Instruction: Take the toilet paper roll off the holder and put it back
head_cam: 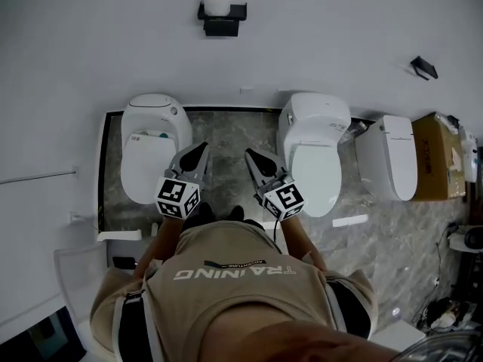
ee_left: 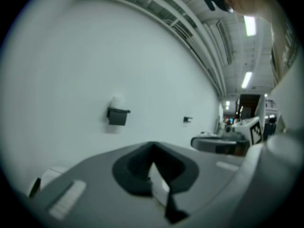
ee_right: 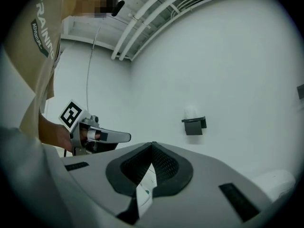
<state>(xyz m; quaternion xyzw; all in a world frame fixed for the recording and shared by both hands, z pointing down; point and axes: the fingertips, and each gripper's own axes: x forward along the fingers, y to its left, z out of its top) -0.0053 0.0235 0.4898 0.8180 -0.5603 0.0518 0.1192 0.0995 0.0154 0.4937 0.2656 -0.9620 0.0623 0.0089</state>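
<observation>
Toilet paper roll (head_cam: 216, 0) sat upright on top of the black holder (head_cam: 222, 23), which was mounted on the white wall (head_cam: 339, 29). Left gripper (head_cam: 198, 151) and right gripper (head_cam: 253, 155) were both fully closed and empty, side by side, aimed at the wall and well apart from the holder. Two white toilets (head_cam: 155, 145) stood below them.

The white toilet paper roll (head_cam: 216, 0) is standing upright on top of the black holder (head_cam: 222, 19), resting right on it. The holder, a boxy dark bracket a bit wider than the roll, is jutting out level from the plain white wall.
</observation>
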